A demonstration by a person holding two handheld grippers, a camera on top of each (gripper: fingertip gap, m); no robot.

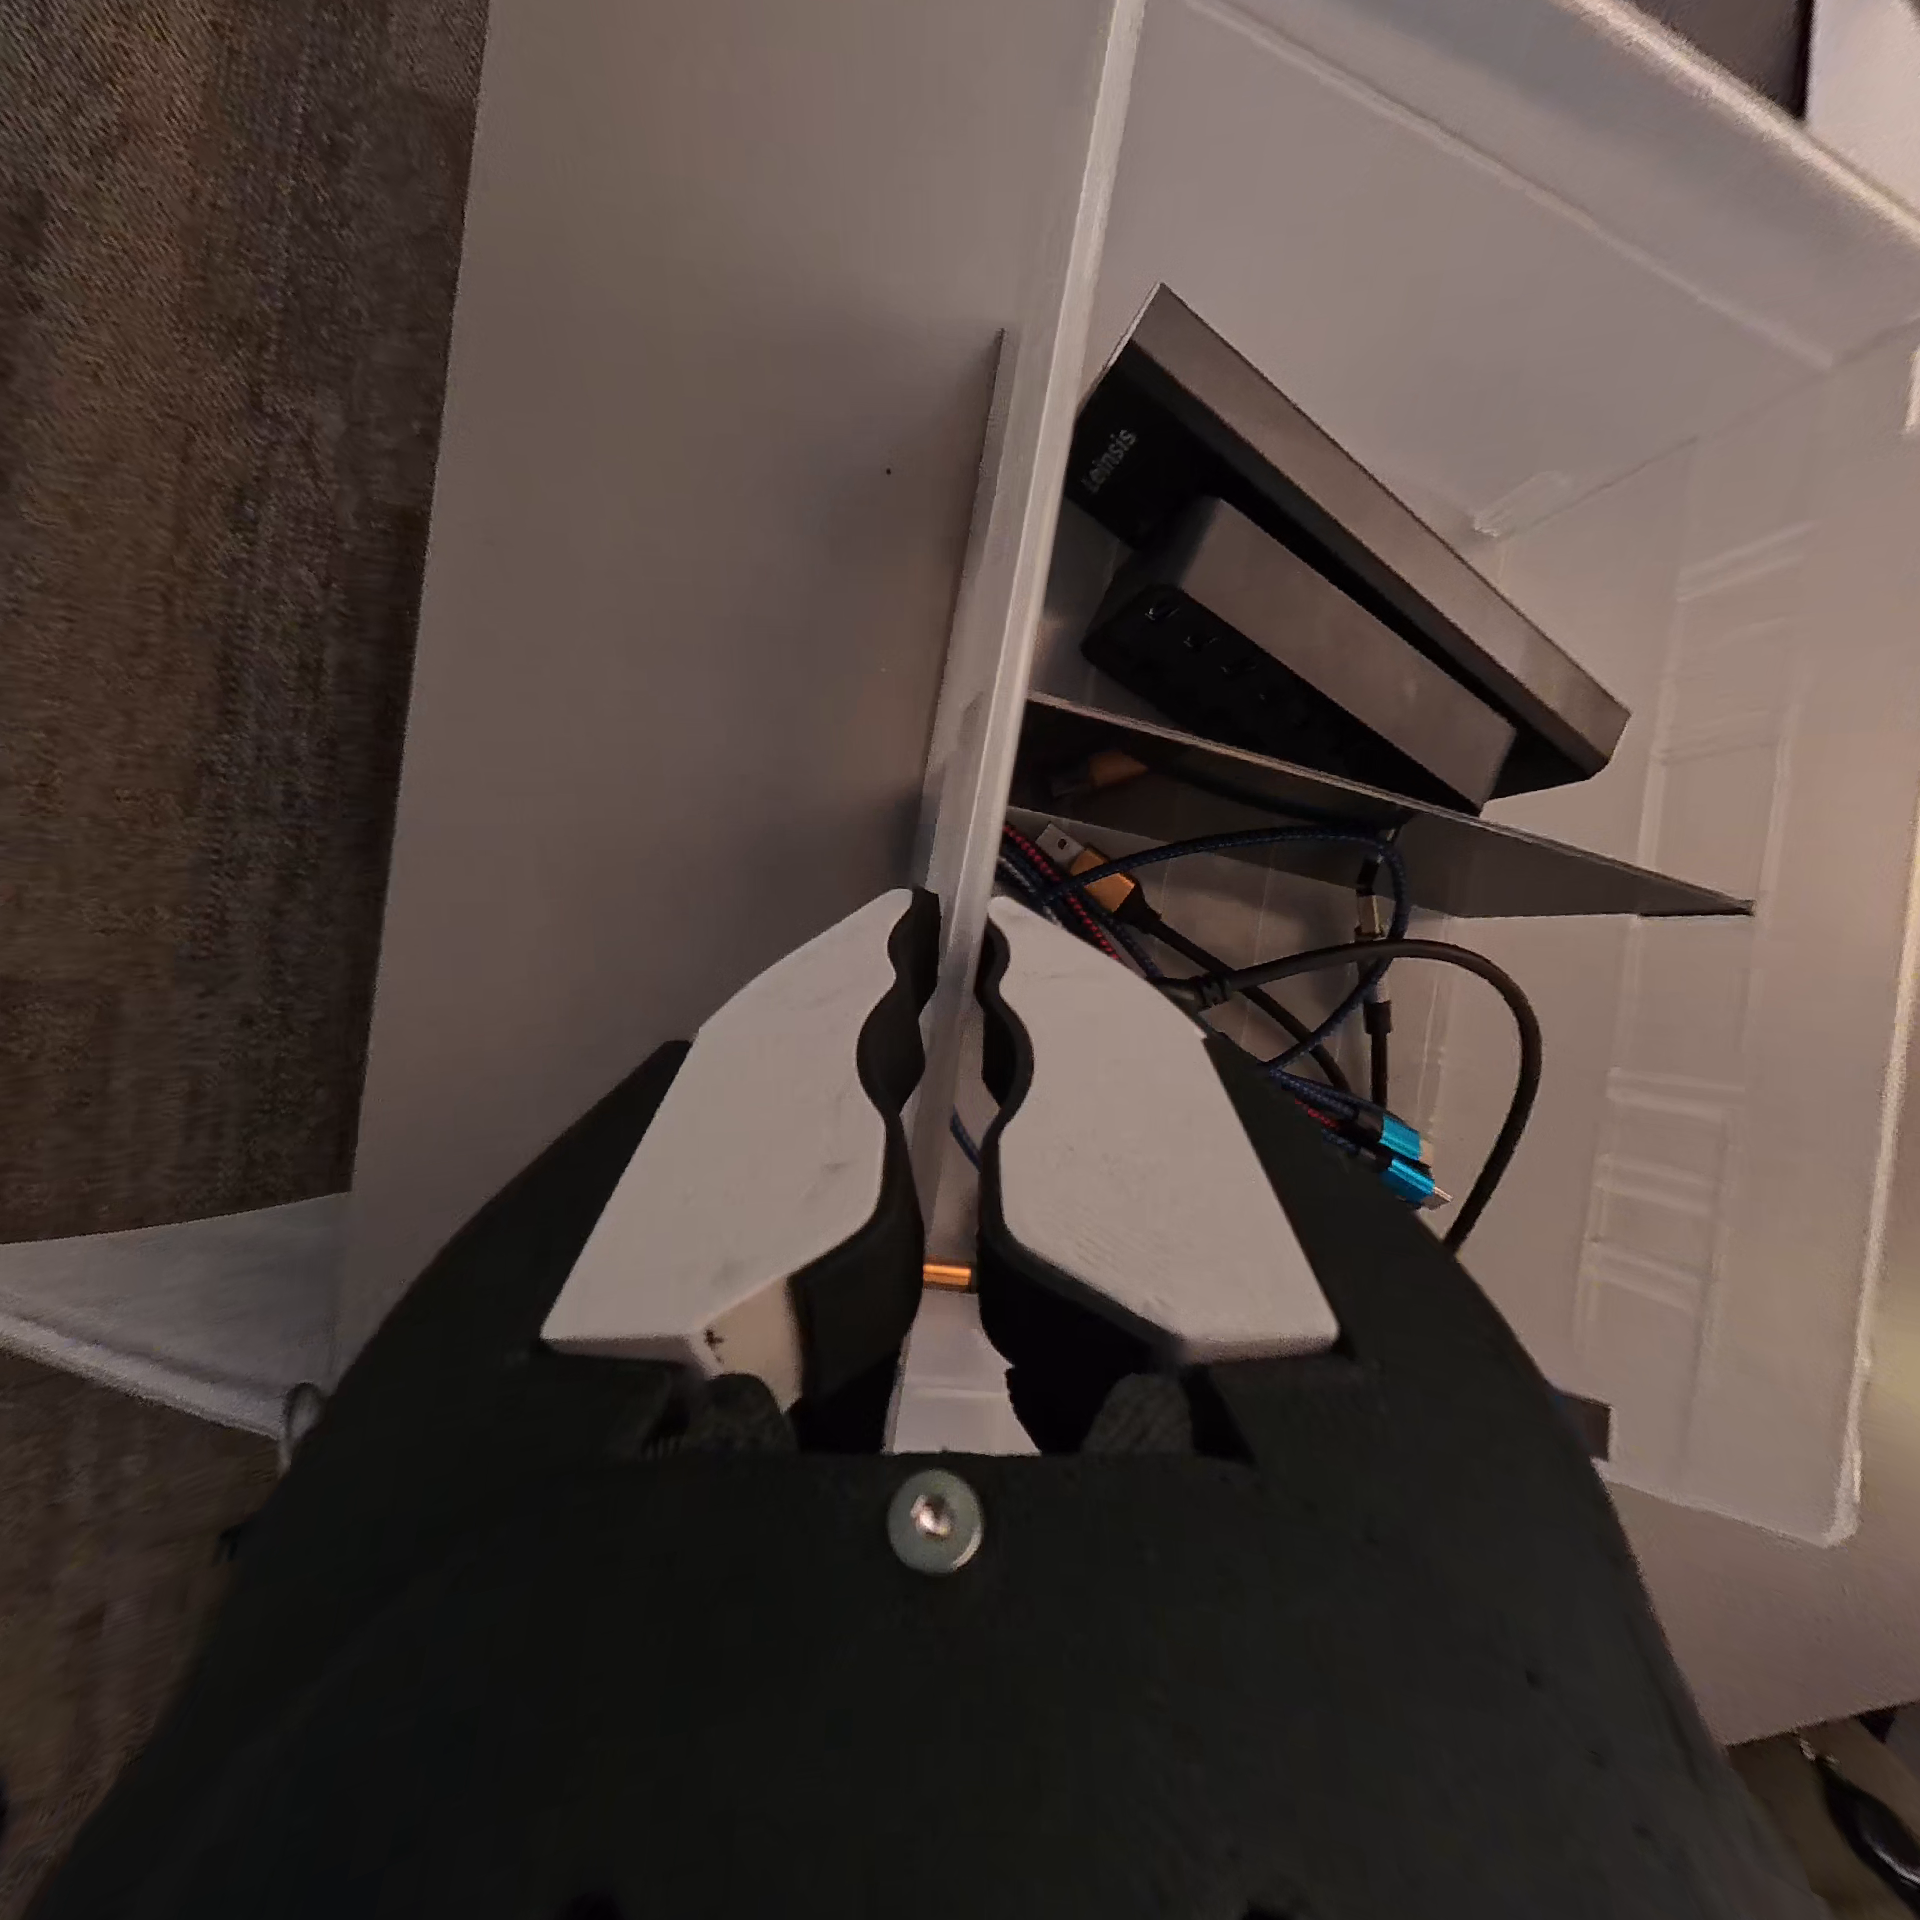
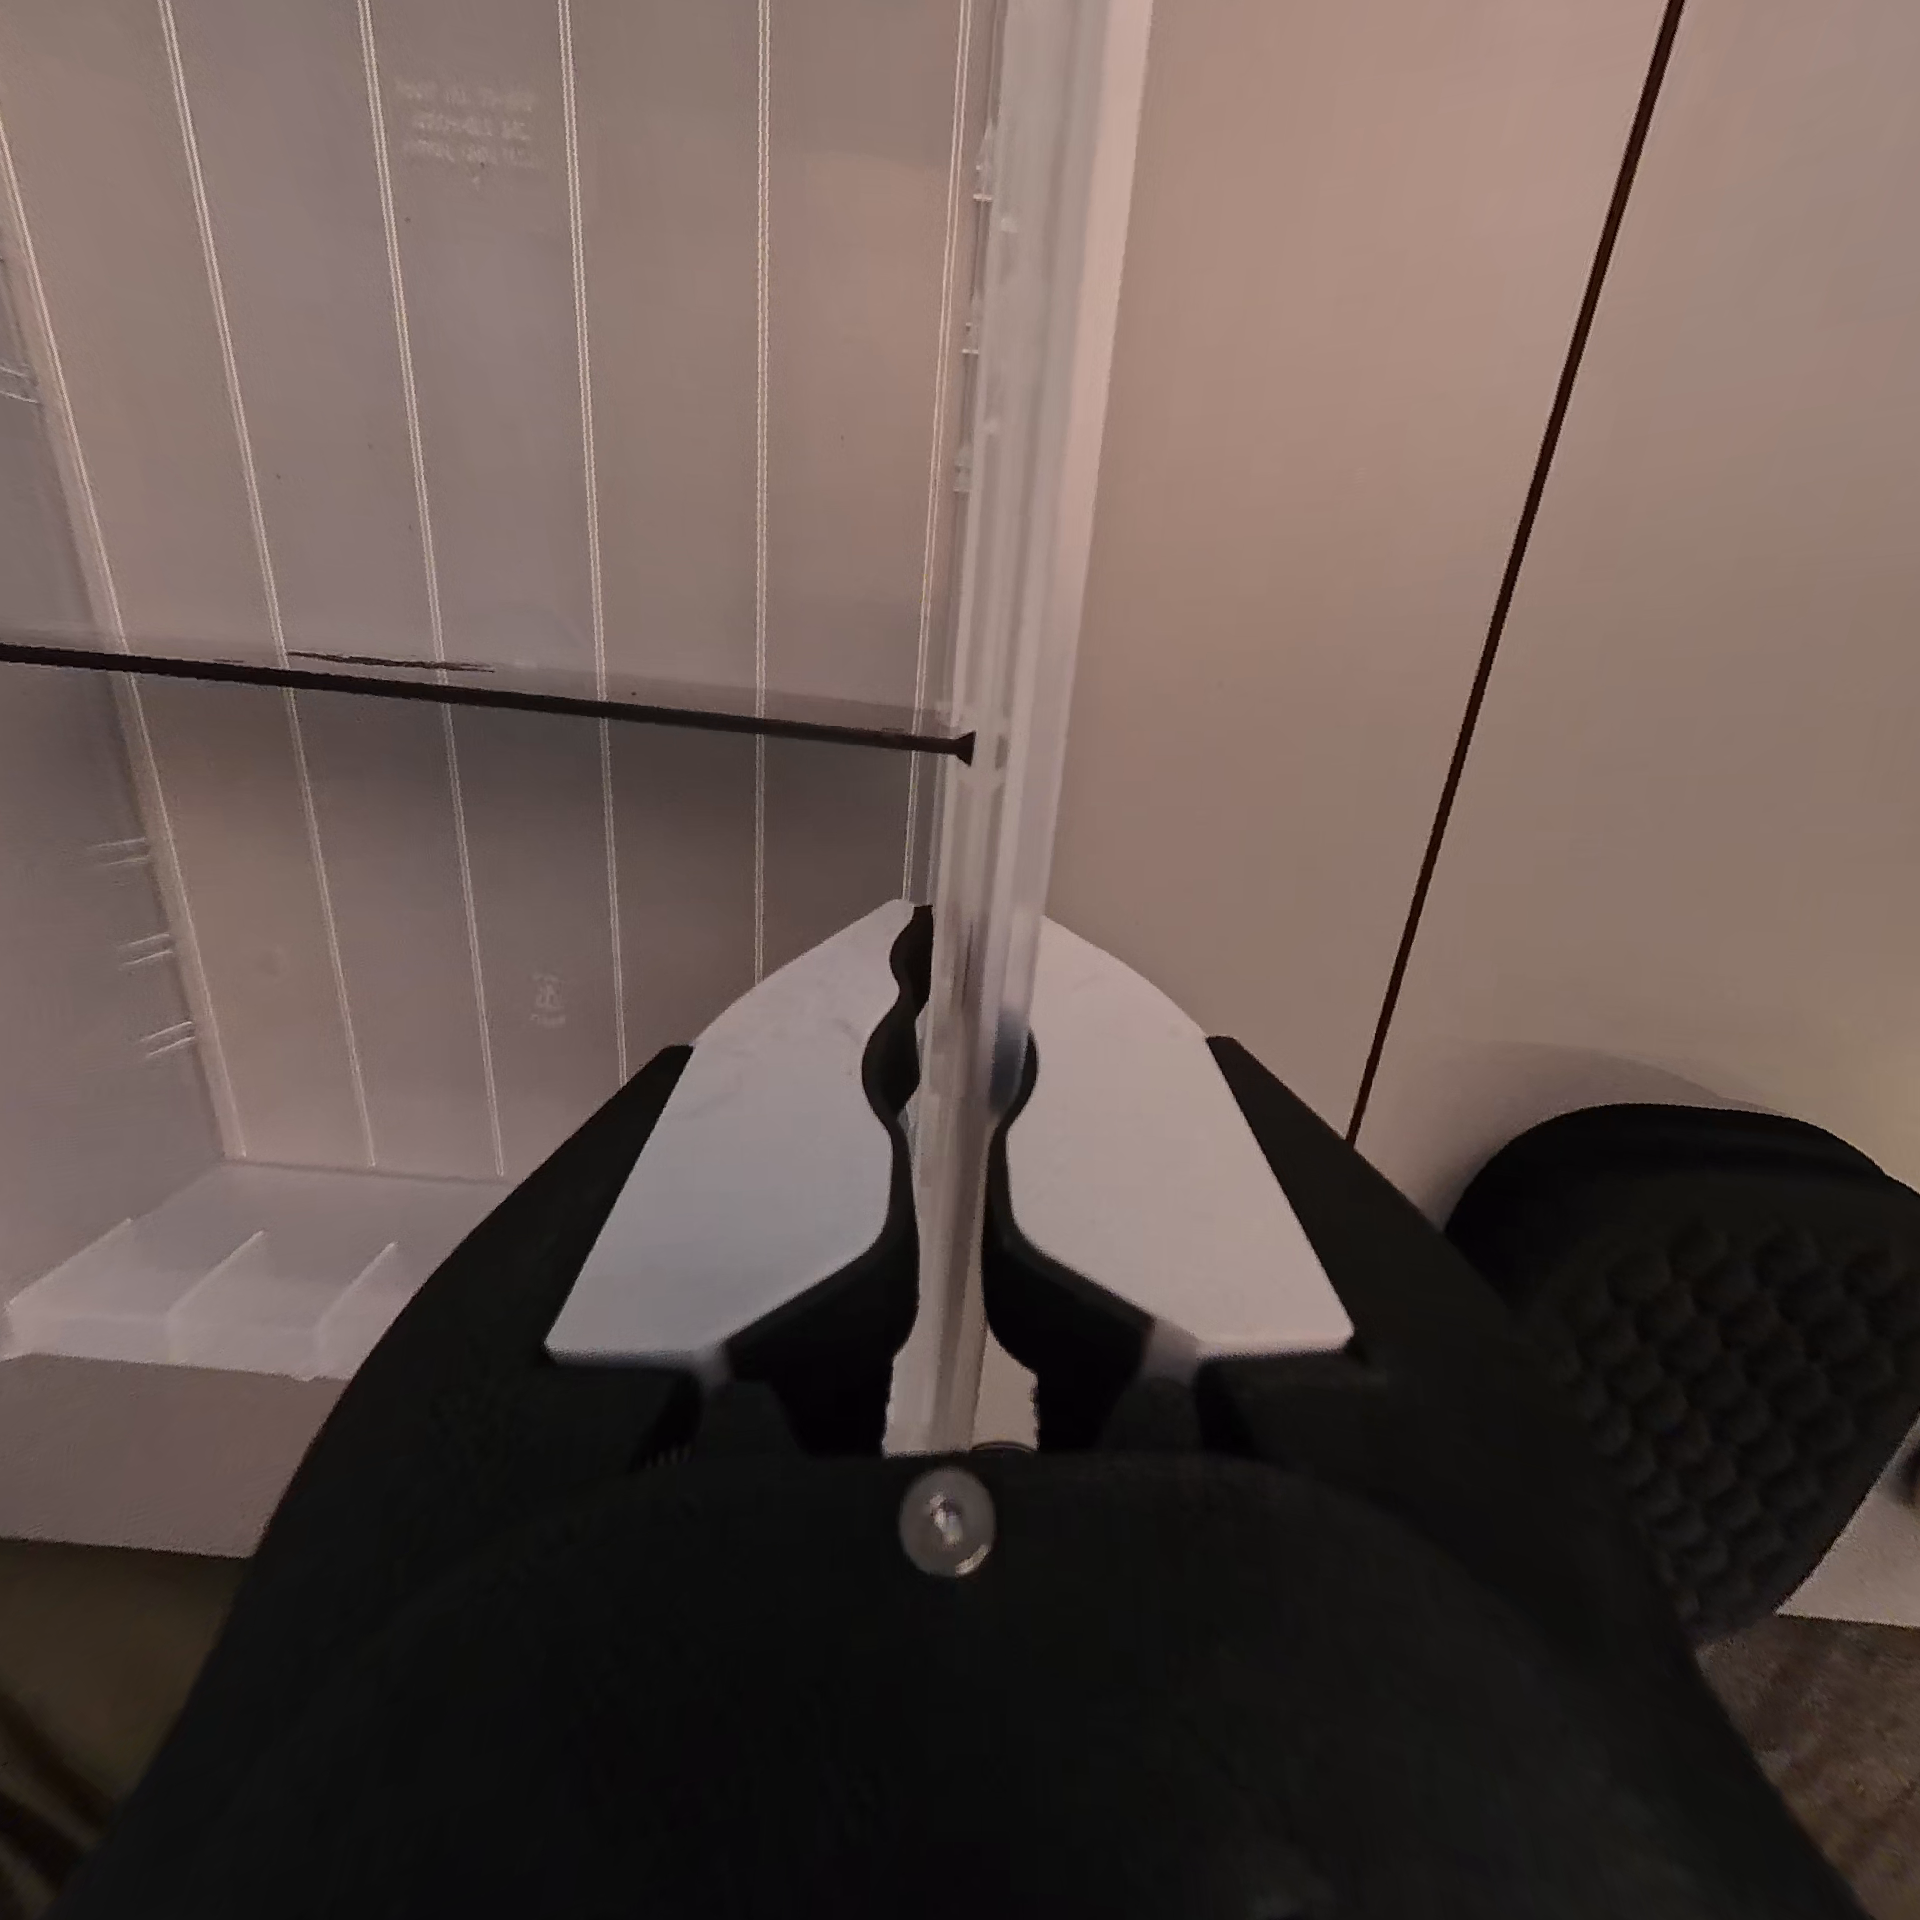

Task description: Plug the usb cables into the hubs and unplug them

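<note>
My left gripper (image 1: 956, 925) is shut on the thin edge of the clear plastic bin's wall (image 1: 1003, 644). Inside the bin, right of that wall, two dark grey USB hubs (image 1: 1340, 644) lie stacked on a metal plate (image 1: 1475, 847). Below them is a tangle of braided USB cables (image 1: 1309, 977), with a blue plug (image 1: 1397, 1158) and a gold plug (image 1: 1107, 888). In the right wrist view my right gripper (image 2: 971, 925) is shut on another clear wall (image 2: 987, 623) of the bin. Its ribbed bottom (image 2: 468, 416) shows to the left. No hubs or cables show there.
In the left wrist view a white surface (image 1: 675, 520) lies left of the bin wall, with brown carpet (image 1: 208, 623) beyond it. In the right wrist view a white panel (image 2: 1351, 520) with a dark seam stands to the right, and a black textured rounded object (image 2: 1714, 1351) sits at its foot. Tip to tip, the grippers are about 100 centimeters apart.
</note>
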